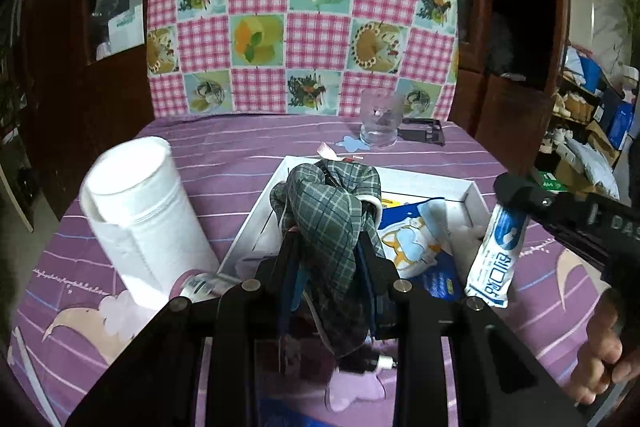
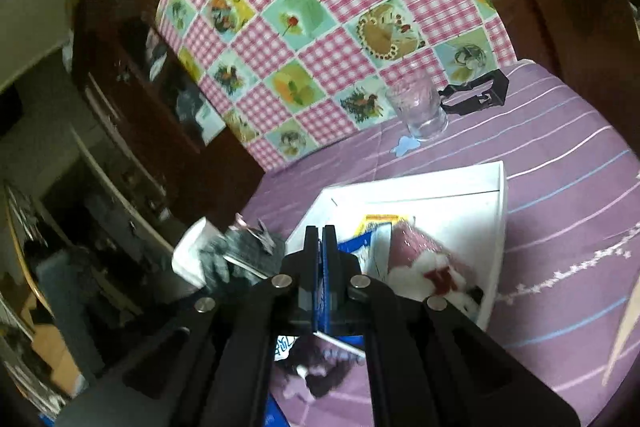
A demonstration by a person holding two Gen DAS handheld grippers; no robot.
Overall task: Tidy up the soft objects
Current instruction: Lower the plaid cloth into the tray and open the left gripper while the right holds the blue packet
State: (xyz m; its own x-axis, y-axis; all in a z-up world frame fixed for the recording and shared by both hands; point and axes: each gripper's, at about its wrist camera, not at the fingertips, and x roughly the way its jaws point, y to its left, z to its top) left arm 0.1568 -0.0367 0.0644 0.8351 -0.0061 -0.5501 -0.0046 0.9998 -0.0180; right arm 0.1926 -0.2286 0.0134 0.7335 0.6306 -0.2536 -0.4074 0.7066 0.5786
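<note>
My left gripper (image 1: pixel 328 247) is shut on a green plaid cloth (image 1: pixel 332 211) and holds it over the near left part of a white tray (image 1: pixel 476 193). My right gripper (image 1: pixel 508 187) comes in from the right and is shut on a blue and white tissue packet (image 1: pixel 496 255), which hangs over the tray's right side. In the right wrist view the right gripper (image 2: pixel 321 231) has its jaws pressed together on the packet's blue edge (image 2: pixel 320 291). The tray (image 2: pixel 496 195) holds a blue cartoon pouch (image 1: pixel 416 247) and a maroon and white soft item (image 2: pixel 424 259).
A white paper roll (image 1: pixel 144 211) stands left of the tray on the purple striped tablecloth (image 1: pixel 240 155). A clear glass (image 1: pixel 380 123) and a black bracket (image 1: pixel 424 133) stand at the back by the pink checked backdrop (image 1: pixel 304 7). Dark cabinets flank the table.
</note>
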